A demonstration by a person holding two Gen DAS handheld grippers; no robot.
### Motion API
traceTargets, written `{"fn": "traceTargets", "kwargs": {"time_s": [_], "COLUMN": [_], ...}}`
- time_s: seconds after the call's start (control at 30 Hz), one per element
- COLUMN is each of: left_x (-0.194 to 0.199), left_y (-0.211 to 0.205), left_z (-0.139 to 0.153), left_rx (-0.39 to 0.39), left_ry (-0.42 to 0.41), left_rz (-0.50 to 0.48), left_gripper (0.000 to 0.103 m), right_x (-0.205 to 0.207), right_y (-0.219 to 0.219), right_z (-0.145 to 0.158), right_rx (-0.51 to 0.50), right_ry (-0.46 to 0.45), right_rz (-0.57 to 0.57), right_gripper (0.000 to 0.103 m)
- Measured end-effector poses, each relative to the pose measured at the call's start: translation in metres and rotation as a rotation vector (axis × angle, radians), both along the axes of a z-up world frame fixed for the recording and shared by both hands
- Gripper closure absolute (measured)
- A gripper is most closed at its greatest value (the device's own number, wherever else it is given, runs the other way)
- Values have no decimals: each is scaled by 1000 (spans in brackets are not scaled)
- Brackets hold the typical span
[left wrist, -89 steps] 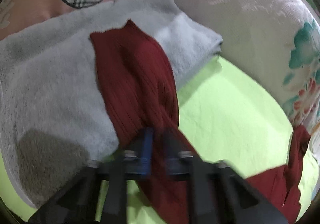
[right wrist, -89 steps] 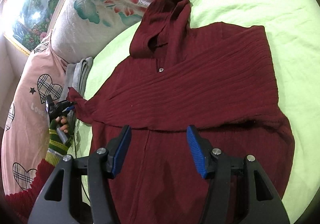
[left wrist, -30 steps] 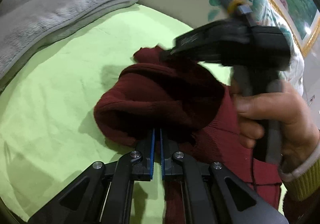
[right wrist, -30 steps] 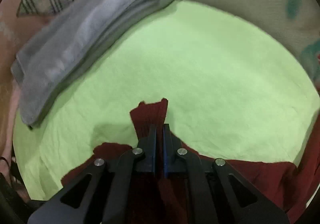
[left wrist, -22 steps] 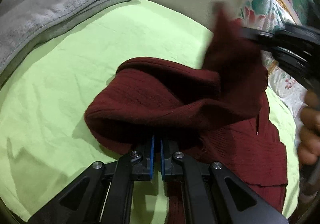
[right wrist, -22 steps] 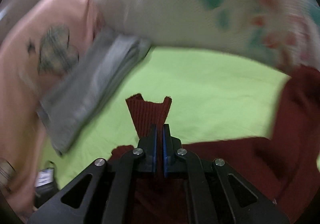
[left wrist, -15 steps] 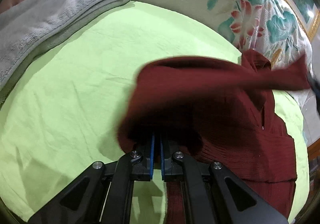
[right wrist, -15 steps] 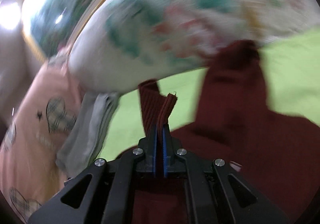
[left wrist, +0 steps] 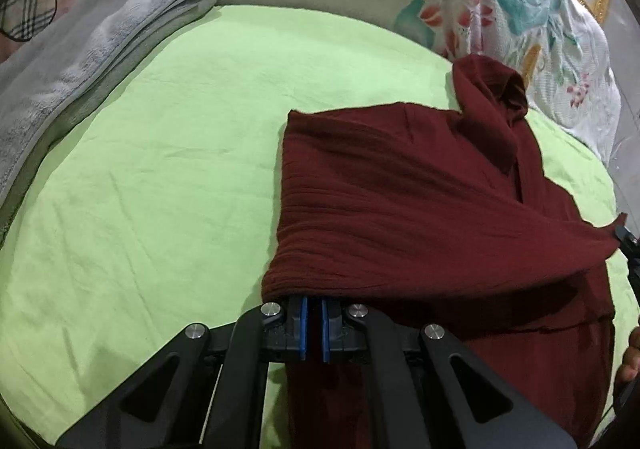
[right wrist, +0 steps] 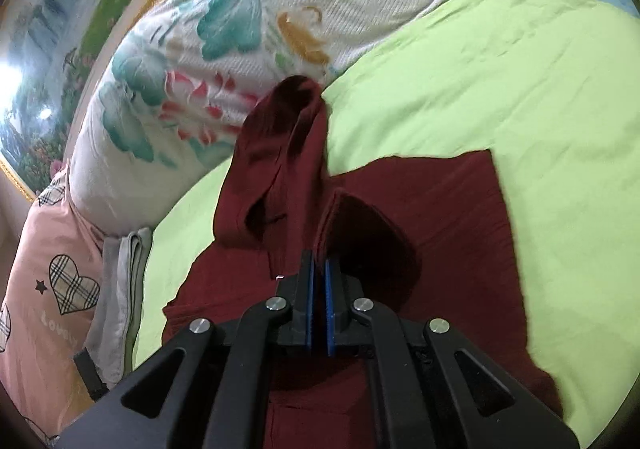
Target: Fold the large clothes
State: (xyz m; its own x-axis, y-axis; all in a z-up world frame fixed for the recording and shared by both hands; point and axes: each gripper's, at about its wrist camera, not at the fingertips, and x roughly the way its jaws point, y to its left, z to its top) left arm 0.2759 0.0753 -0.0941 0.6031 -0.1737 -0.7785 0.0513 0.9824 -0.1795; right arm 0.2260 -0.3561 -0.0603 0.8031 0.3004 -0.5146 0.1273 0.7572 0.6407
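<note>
A dark red ribbed hoodie lies on the light green bed sheet, hood toward the floral pillow. Its sleeve is folded across the body. My left gripper is shut on the hoodie's folded side edge. My right gripper is shut on the sleeve cuff and holds it over the hoodie body. The right gripper's tip shows at the far right edge of the left wrist view, holding the sleeve end.
A folded grey towel lies at the sheet's left edge, also in the right wrist view. A floral pillow and a pink heart-print pillow border the head of the bed.
The right gripper has carried the sleeve from the left side across the hoodie's body to the right. The left gripper stayed shut on the folded edge.
</note>
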Motion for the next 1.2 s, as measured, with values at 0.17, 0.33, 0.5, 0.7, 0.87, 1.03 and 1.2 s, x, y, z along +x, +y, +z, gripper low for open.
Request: {"fn": "traceTargets", "kwargs": {"time_s": [0.17, 0.33, 0.5, 0.7, 0.87, 1.03, 1.2], "left_x": [10, 8, 3, -18, -35, -50, -50], "left_y": [23, 35, 38, 35, 32, 42, 29], "left_z": [-7, -12, -14, 6, 12, 9, 34], "left_rx": [-88, -124, -130, -91, -76, -97, -102], "left_ry": [36, 47, 49, 55, 63, 112, 69], "left_rz": [92, 88, 76, 11, -12, -30, -93], "left_gripper": [101, 102, 102, 100, 89, 89, 83], "right_x": [4, -8, -28, -47, -7, -16, -32], "right_y": [16, 12, -3, 1, 27, 6, -8], "right_z": [-25, -44, -55, -2, -24, -36, -7], "right_rx": [-9, 3, 31, -115, -106, -100, -96], "right_ry": [73, 168, 215, 60, 138, 189, 97], "right_rz": [75, 32, -15, -41, 168, 123, 125], "right_gripper": [98, 96, 96, 87, 62, 66, 64]}}
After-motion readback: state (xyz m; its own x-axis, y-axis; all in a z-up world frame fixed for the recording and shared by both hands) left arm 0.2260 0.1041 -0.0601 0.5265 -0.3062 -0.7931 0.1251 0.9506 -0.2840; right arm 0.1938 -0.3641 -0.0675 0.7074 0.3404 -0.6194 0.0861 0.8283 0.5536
